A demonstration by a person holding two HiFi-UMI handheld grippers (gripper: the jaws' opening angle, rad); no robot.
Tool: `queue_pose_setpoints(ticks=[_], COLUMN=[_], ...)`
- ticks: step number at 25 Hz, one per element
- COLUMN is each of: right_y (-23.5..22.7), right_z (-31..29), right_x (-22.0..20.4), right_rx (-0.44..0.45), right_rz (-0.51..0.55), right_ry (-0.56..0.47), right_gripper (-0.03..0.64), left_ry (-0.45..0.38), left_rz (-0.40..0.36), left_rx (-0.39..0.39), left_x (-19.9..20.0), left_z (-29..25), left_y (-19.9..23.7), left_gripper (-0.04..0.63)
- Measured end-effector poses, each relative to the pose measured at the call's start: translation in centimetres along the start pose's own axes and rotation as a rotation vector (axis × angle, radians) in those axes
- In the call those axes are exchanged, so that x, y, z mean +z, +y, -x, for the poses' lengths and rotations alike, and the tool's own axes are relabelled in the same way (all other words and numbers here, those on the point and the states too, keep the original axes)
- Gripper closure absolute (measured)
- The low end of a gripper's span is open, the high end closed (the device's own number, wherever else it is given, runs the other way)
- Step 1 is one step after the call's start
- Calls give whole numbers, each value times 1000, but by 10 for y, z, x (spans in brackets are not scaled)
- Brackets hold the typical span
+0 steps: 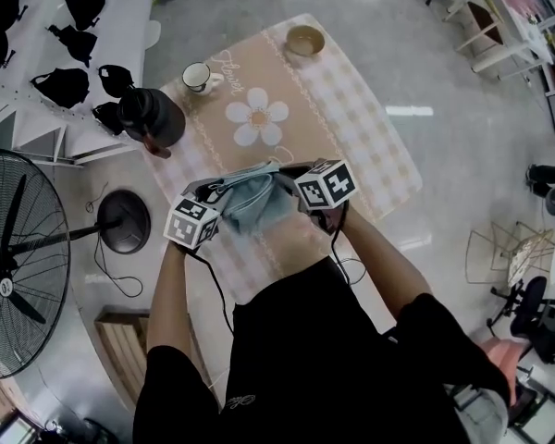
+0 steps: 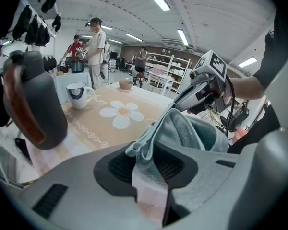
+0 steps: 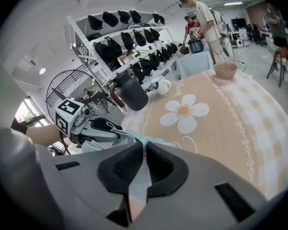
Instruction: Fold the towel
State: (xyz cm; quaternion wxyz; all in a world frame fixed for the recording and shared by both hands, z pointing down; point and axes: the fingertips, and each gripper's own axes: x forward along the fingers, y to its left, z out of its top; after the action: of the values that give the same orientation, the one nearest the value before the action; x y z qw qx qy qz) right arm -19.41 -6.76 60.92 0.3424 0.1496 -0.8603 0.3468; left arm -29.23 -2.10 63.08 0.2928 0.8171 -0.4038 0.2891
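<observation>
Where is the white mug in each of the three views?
Head view: mug upper left, above the flower.
Left gripper view: mug left of centre, beside the dark jug.
Right gripper view: mug near centre, right of the jug.
Shared landmark: the white flower print.

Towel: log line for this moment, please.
object: light blue cloth towel | state: bunched, held between claws | left claw: gripping towel | right claw: gripping towel

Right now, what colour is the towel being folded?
Pale blue-grey, plain. The towel shows best in the head view.
</observation>
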Motion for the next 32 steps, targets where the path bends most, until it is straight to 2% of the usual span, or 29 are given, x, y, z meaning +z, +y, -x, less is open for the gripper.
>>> queue_pose_setpoints(ticks=[3,8,11,12,20,26,32], right_y=[-17,-31,-26,-24,9,38,69], right_z=[-5,-9,-10,-8,10,31,46], right_x=[2,10,15,15,-5,-32,-87], right_rx=[-28,-77,-81,-84,-148,-203,-261], right_rz=[-53,-63,-48,-46,77,121,123], right_ry=[-13,-80,-134,-148,-194,-224,-219], right_gripper=[594,587,438,422,413,413,414], left_ry=[-44,-160,-182,-186,-253,-248,-266], left_rz=[68,269,328,338,381,349,299], left_rx=[66,175,192,195,215,184,120], left_x=[2,-13,-29,-33,-44,-63,-77], left_z=[13,47,56,57,67,77,80], left_y=[16,37,29,25,-9,-43,-92], left_gripper=[468,463,462,462,453,453,453])
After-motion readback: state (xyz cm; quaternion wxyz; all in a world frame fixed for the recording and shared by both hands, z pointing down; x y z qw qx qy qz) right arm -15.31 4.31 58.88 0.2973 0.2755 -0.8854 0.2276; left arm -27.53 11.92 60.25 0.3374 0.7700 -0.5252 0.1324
